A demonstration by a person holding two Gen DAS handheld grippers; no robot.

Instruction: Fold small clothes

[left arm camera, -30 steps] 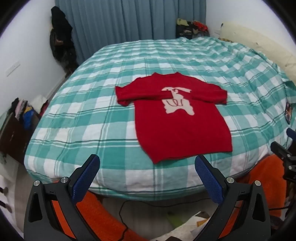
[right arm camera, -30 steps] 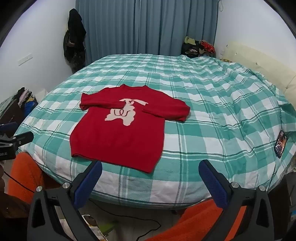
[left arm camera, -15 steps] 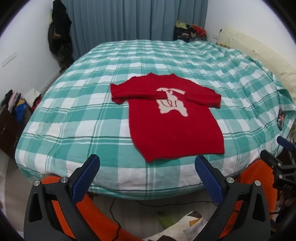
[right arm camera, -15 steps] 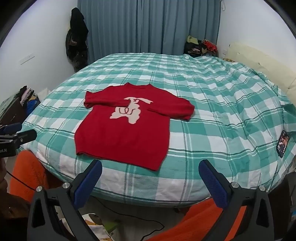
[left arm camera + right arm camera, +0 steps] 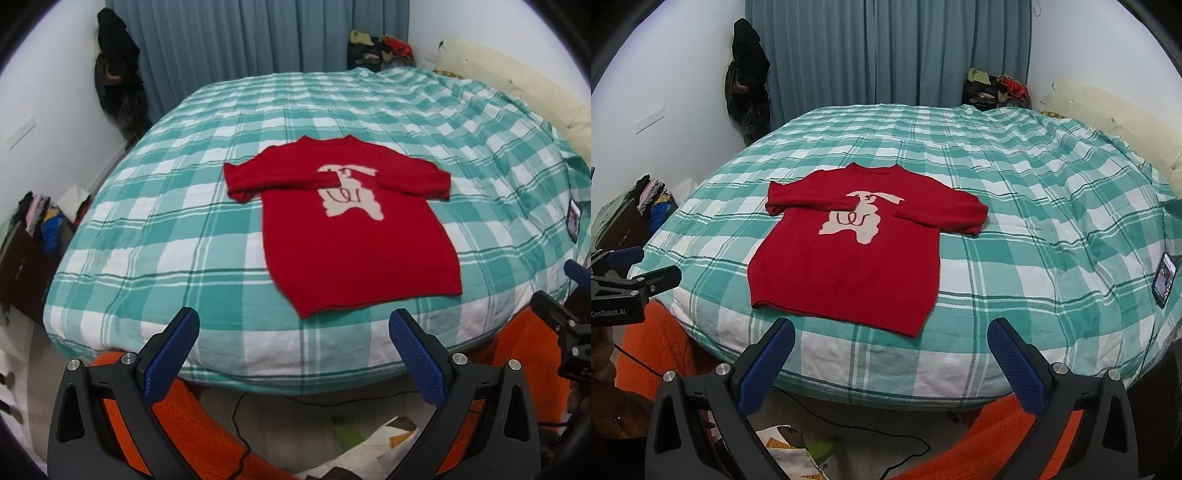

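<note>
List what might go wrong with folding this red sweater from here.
1. The red sweater lies near the bed's front edge; a careless pull may drag its hem off.
2. Both sleeves are already folded across the chest; lifting the hem could shake them loose.
3. Both open grippers, left and right, may pinch the checked cover too.

A phone lies on the checked bed before blue curtains.

Home bedroom: bed w/ teal plaid cover, blue curtains, clothes piles in corners.
</note>
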